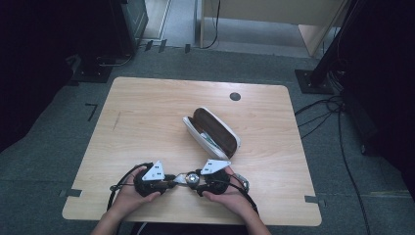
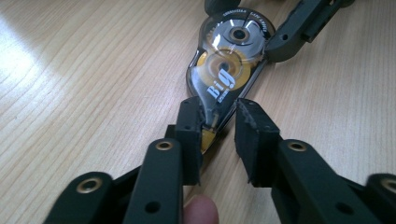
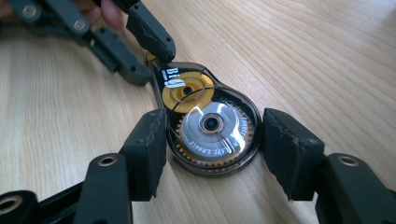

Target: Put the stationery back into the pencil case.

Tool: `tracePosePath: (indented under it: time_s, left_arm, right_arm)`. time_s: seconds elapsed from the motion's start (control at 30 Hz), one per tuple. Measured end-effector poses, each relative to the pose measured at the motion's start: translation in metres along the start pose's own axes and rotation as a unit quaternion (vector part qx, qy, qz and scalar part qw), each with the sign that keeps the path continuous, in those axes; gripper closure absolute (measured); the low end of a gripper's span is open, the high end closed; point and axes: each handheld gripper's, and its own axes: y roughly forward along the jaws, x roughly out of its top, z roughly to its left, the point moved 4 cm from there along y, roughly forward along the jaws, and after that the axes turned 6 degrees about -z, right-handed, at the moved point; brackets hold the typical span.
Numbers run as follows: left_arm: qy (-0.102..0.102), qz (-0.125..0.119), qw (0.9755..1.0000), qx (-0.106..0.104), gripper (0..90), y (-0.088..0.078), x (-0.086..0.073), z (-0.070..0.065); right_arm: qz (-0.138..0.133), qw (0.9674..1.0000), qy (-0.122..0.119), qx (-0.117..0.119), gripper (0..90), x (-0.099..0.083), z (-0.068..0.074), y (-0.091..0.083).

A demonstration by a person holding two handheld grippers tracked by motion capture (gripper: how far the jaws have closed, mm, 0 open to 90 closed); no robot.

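A clear correction tape dispenser [image 1: 190,179] with a gold reel and a silver reel lies flat on the wooden table [image 1: 147,122] near its front edge, between my two grippers. In the left gripper view my left gripper [image 2: 217,119] straddles the dispenser's [image 2: 229,60] narrow tip. One pad touches the tip, the other stands a little apart, so the gripper is open. In the right gripper view my right gripper [image 3: 212,135] is shut on the dispenser's [image 3: 187,88] round end, a pad on each side. The left gripper [image 3: 152,63] shows beyond it.
An open glasses case [image 1: 211,132], white outside and brown inside, lies at the table's middle, just beyond the hands. A round cable hole [image 1: 235,96] sits near the far edge. Cables [image 1: 337,122] and stand bases [image 1: 313,81] lie on the floor to the right.
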Motion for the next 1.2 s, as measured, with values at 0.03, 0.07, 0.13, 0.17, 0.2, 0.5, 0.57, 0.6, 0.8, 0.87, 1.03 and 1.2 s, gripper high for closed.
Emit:
tracePosePath:
  time_s: [0.03,0.07,0.13,0.17,0.2,0.5,0.57,0.6,0.8,0.87,1.03,1.2]
  left_arm:
    - [0.004,0.000,1.0000,0.001,68.1,0.0002,0.0000,-0.0005]
    - [0.006,-0.001,1.0000,0.001,66.1,0.0008,0.0002,-0.0013]
    - [0.005,0.000,1.0000,0.003,62.9,0.0012,0.0005,-0.0020]
    - [0.006,0.000,1.0000,0.003,63.0,0.0009,0.0004,-0.0016]
    - [0.006,0.001,1.0000,0.002,63.6,0.0004,0.0002,-0.0011]
    - [0.011,0.005,0.9998,-0.013,75.1,-0.0020,-0.0004,-0.0014]
    - [0.008,0.007,0.9998,-0.016,76.0,-0.0026,-0.0005,-0.0009]
    - [0.008,0.007,0.9998,-0.017,76.5,-0.0029,-0.0004,-0.0007]
    - [0.001,0.003,0.9998,-0.021,79.8,-0.0044,0.0007,0.0000]
    - [-0.001,0.001,0.9998,-0.020,80.2,-0.0044,0.0012,0.0002]
    - [-0.006,-0.002,0.9998,-0.019,82.2,-0.0062,0.0025,0.0016]
    - [-0.005,-0.002,0.9998,-0.018,82.2,-0.0059,0.0027,0.0013]
  right_arm:
    - [0.001,1.0000,0.002,-0.001,41.7,0.0003,0.0003,0.0001]
    - [0.004,1.0000,0.002,-0.003,41.7,0.0006,0.0009,0.0003]
    - [0.004,0.9999,-0.010,0.000,42.2,0.0005,0.0031,0.0012]
    - [0.005,0.9997,-0.022,-0.001,42.1,0.0001,0.0041,0.0016]
    - [0.006,0.9992,-0.039,-0.004,42.1,-0.0006,0.0046,0.0018]
    - [0.014,0.9967,-0.079,-0.008,37.0,-0.0016,0.0075,0.0029]
    - [0.014,0.9966,-0.081,-0.008,37.1,-0.0016,0.0073,0.0028]
    - [0.014,0.9966,-0.081,-0.008,37.0,-0.0016,0.0072,0.0028]
    - [0.015,0.9968,-0.077,-0.010,37.7,-0.0017,0.0064,0.0024]
    - [0.015,0.9968,-0.077,-0.011,37.6,-0.0018,0.0061,0.0023]
    - [0.013,0.9968,-0.078,-0.013,37.6,-0.0018,0.0058,0.0021]
    - [0.013,0.9967,-0.079,-0.013,37.4,-0.0018,0.0058,0.0021]
